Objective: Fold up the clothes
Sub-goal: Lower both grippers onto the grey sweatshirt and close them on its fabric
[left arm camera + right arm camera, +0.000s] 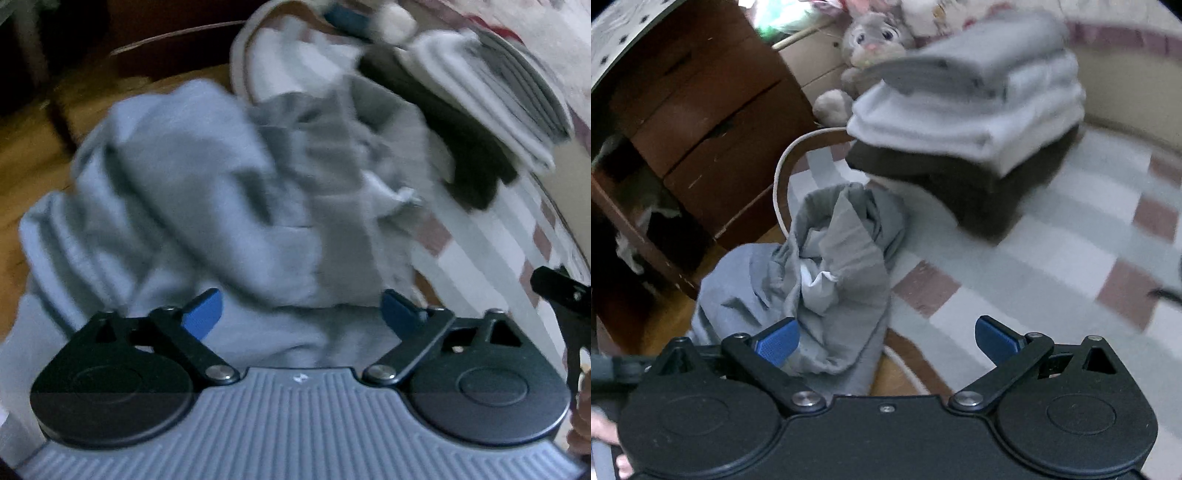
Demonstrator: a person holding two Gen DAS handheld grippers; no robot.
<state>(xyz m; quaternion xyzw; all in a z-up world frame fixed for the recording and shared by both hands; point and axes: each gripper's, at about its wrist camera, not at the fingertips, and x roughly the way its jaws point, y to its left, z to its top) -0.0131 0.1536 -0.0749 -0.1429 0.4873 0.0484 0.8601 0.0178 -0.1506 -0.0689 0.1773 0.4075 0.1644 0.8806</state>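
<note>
Altogether two grippers were in play, one crumpled grey garment, one stack of folded clothes and one plush rabbit. The left gripper hung just above the garment with its blue pads apart and no cloth pinched between them; the right gripper likewise stood spread, its left pad just beside the heap and gripping nothing. The garment was a soft grey-blue piece, bunched in loose folds with a white scrap showing at its middle, lying at the corner of a checked blanket and spilling over onto the wooden floor. The stack held about four layers: a grey piece on top, pale ones beneath, a dark one at the bottom. Beside it stood a brown wooden cabinet; what its compartments held was too blurred to tell.
</note>
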